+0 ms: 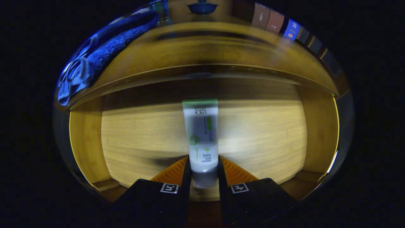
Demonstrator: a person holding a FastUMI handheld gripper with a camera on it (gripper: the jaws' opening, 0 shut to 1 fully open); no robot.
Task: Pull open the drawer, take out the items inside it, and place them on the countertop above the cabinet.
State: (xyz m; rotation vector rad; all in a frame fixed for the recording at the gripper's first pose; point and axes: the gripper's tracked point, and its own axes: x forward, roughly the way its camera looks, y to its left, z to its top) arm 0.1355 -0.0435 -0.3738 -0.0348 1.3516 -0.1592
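The open wooden drawer (133,139) is showing a pale, grained floor, boxed in by raised wooden walls on either side and at the near corners. A white tube (202,139) with a green end is sitting over the middle of that floor, pointing straight away from the gripper (203,172), whose two fingers are pressing on the tube's near end from both sides; whether the tube is touching the floor cannot be told. Above the drawer, the wooden countertop (221,47) is carrying a crumpled blue towel (104,53), a dark blue lidded bowl (202,7) and a row of upright packets (275,22).
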